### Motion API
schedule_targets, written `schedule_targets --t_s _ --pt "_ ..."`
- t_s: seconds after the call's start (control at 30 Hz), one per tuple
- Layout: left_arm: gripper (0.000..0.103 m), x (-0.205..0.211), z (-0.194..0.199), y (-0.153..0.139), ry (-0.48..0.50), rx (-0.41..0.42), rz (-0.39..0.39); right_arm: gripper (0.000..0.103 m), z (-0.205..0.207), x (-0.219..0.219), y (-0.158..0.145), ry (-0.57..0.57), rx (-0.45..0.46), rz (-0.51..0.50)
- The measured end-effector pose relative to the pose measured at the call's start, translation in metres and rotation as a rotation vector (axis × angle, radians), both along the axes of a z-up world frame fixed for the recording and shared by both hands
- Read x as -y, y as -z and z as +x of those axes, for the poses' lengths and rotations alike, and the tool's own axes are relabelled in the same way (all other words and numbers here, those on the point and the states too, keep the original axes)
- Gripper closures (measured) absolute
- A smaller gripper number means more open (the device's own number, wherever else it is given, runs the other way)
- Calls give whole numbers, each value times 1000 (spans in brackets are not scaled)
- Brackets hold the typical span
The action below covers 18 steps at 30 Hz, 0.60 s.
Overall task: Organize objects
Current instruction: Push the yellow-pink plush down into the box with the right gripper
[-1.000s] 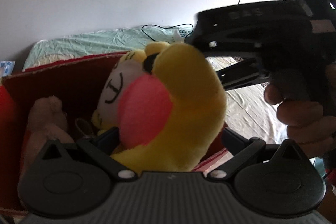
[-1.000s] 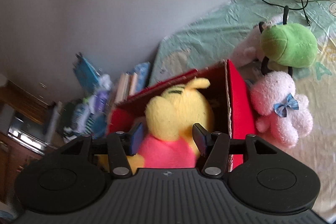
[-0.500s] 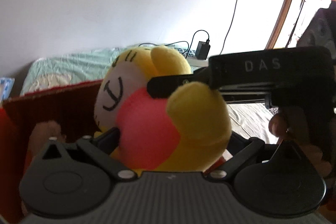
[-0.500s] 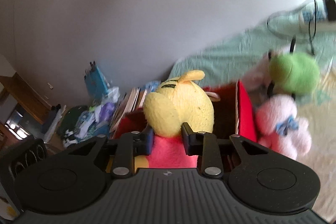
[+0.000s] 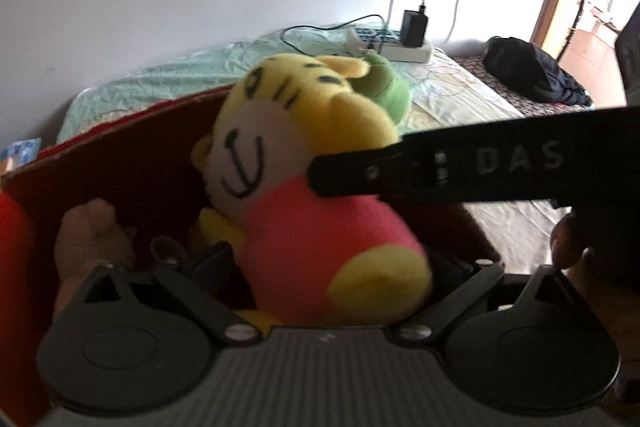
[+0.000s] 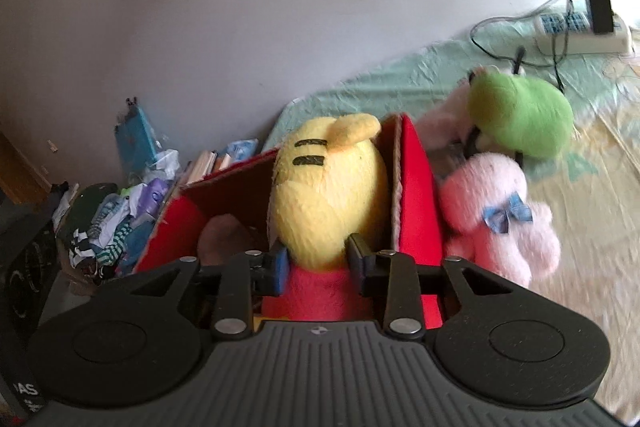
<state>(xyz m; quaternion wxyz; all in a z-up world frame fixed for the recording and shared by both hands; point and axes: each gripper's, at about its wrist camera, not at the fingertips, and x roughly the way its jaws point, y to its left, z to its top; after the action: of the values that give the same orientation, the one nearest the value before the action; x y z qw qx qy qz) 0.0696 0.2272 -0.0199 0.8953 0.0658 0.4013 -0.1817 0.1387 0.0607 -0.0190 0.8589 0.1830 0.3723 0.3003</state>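
Gripping the yellow tiger [image 6: 326, 195] at the neck, the right gripper [image 6: 318, 261] has its fingers [image 6: 278, 265] clamped on either side, just where the yellow head meets the pink shirt. It holds the toy upright over the open red box [image 6: 416, 195], with the tiger's back to its own camera. Seen from the left wrist, the right gripper [image 5: 320, 179] reaches in level from the right, a hand [image 5: 568, 247] wrapped under its black body, and the tiger [image 5: 304, 187] faces left, tilted.

The left gripper [image 5: 332, 267] sits low at the near edge of the box [image 5: 120, 155], its fingers spread wide to both sides of the tiger's pink body; whether they touch it I cannot tell. A tan plush [image 5: 92, 231] lies inside the box at the left.

On the bed [image 6: 592, 187], just right of the box, a pink plush [image 6: 500, 219] with a blue bow sits against a green plush [image 6: 520, 119].
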Motion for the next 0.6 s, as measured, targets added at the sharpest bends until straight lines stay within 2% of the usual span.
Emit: schedule_targets --t_s 0.13,0.27,0.33,0.4,0.5,0.6 --pt "1 -3 6 1 -21 -54 5 67 -1 1 -2 6 -21 11" --pt "1 -6 10 0 -44 -86 7 58 -8 3 -9 31 7 -9" --pt "1 -7 11 -1 -54 -99 6 58 -9 5 -10 42 9 -25" --pt "1 -7 11 -3 -65 -108 9 61 -9 6 -10 47 6 -37" --pt "1 -5 10 -6 -75 -102 27 71 -10 3 -7 59 -2 -75" --pt "1 -2 6 -11 -82 -81 58 72 -12 2 -7 66 2 -86"
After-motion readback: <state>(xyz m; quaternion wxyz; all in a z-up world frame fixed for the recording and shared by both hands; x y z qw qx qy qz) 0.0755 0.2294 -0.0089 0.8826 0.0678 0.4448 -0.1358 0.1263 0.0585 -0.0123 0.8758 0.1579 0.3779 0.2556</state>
